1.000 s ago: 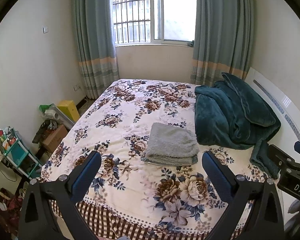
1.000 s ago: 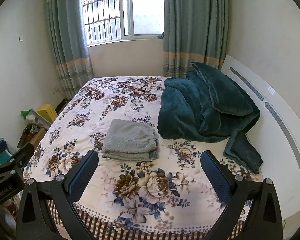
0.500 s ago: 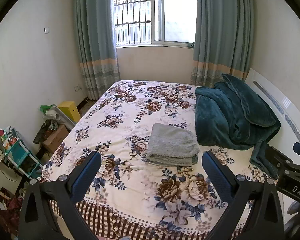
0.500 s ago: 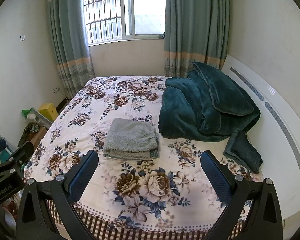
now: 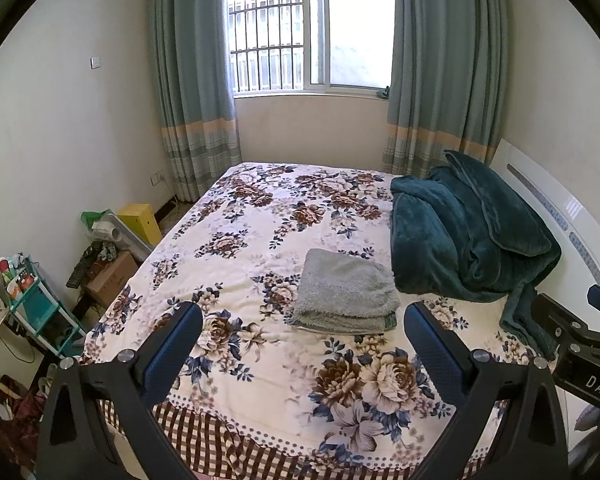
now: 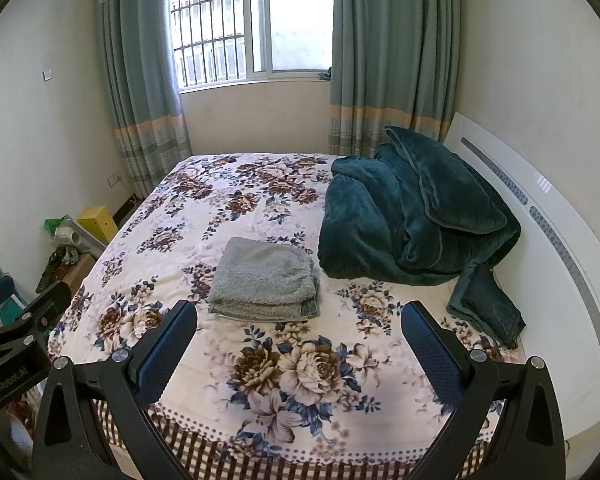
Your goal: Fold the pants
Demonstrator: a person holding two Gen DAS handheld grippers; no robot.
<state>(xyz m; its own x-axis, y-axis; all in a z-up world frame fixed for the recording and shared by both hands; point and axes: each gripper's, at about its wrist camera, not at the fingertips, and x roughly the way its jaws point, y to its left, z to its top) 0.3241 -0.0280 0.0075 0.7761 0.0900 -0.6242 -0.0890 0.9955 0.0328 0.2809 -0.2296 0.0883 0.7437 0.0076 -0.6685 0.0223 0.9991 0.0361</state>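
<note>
Fuzzy grey pants [image 5: 346, 290], plush teal blanket [image 5: 468, 240], glossy headboard [image 6: 548, 216]

Bed cover [image 5: 260, 264]: cream ground with large brown and beige roses and dark blue leaves; the near edge has a row of brown dots, then brown and white checks.
Folded pants [image 5: 346, 290]: pale grey, fluffy; a green striped edge shows at the near right corner.
Blanket [image 5: 468, 236]: deep teal, plain, at the right.
Jeans [image 6: 488, 306]: dark blue-green, at the right.
Curtains [image 5: 190, 80]: grey-green with pale orange bands and thin stripes.
Headboard [image 6: 540, 216]: white with grey dotted strips.
Box [image 5: 140, 222]: yellow, at the far left.
Rack [image 5: 40, 308]: turquoise, at the near left.
Fingers [image 5: 172, 346]: blue dotted pads on black frames.
</note>
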